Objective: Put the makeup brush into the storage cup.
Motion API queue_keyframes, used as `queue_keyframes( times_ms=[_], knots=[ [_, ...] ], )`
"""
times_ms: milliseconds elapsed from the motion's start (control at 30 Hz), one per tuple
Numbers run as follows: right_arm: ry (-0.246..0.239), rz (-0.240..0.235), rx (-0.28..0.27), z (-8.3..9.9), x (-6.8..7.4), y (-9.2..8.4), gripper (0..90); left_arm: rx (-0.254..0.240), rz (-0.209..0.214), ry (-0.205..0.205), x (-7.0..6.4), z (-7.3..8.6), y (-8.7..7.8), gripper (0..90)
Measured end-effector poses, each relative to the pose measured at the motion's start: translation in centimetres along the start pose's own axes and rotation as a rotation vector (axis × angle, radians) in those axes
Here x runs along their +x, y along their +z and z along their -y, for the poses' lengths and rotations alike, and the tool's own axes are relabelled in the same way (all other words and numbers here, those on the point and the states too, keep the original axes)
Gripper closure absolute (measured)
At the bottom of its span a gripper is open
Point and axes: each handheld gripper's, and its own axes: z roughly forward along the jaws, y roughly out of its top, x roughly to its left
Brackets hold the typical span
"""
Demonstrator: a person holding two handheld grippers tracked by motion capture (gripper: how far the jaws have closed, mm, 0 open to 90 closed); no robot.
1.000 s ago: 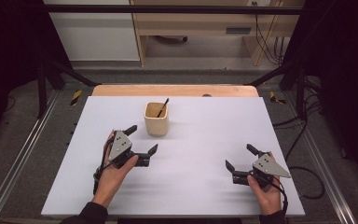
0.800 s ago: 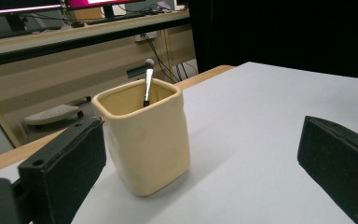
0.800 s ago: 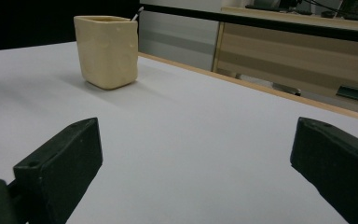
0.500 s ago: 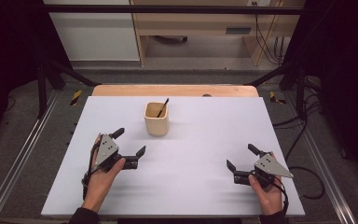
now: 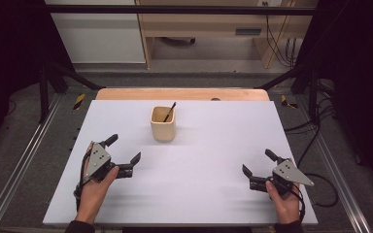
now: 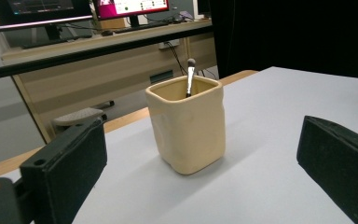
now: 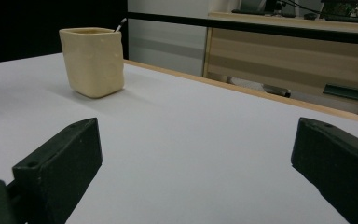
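Observation:
A cream square cup (image 5: 163, 127) stands upright on the white table top (image 5: 204, 160), a little behind the middle, with a thin dark brush (image 5: 169, 111) leaning inside it. My left gripper (image 5: 124, 150) rests near the table's left edge, open and empty, in a person's hand. In the left gripper view the cup (image 6: 187, 123) and brush (image 6: 189, 77) sit ahead between the wide-apart jaws. At the front right, my right gripper (image 5: 258, 162) is open and empty as well. The right gripper view has the cup (image 7: 92, 61) far off to the left.
A wooden strip (image 5: 182, 93) borders the table's far edge. Metal frame rails (image 5: 17, 165) run along both sides, with cables (image 5: 315, 136) on the floor at the right. Beyond the table stand a wooden desk (image 6: 107, 60) and monitors (image 6: 74, 9).
My left gripper has drawn back from the cup, moving left and toward the front edge. The right gripper has stayed almost still.

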Motion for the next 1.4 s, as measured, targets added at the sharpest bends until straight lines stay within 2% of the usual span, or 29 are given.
queue_keyframes(
  times_ms=[133, 167, 367, 567, 1000, 1233, 1400],
  knots=[
    [0.004, 0.007, -0.001, 0.0, -0.2, -0.2, 2.0, -0.013, -0.018, -0.006, 0.4, 0.1, -0.6, 1.4],
    [0.004, 0.009, -0.004, 0.0, -0.3, -0.2, 2.0, -0.023, -0.025, 0.006, 0.6, 0.1, -0.8, 1.4],
    [0.008, 0.023, -0.003, 0.0, -0.7, -0.5, 2.1, -0.018, -0.051, -0.026, 1.1, 1.0, -2.0, 1.6],
    [0.009, 0.032, -0.003, 0.2, -0.9, -0.6, 2.1, -0.015, -0.071, -0.038, 1.3, 2.1, -2.9, 1.6],
    [0.01, 0.048, -0.01, 0.3, -1.3, -0.8, 2.3, -0.053, -0.132, -0.078, 2.4, 3.1, -5.0, 1.9],
    [-0.005, 0.06, -0.022, 0.5, -1.2, -0.6, 2.3, -0.067, -0.147, -0.081, 2.5, 3.4, -5.8, 1.9],
    [-0.011, 0.05, -0.023, 0.6, -1.0, -0.4, 2.4, -0.074, -0.131, -0.09, 2.4, 3.8, -6.0, 2.1]
  ],
)
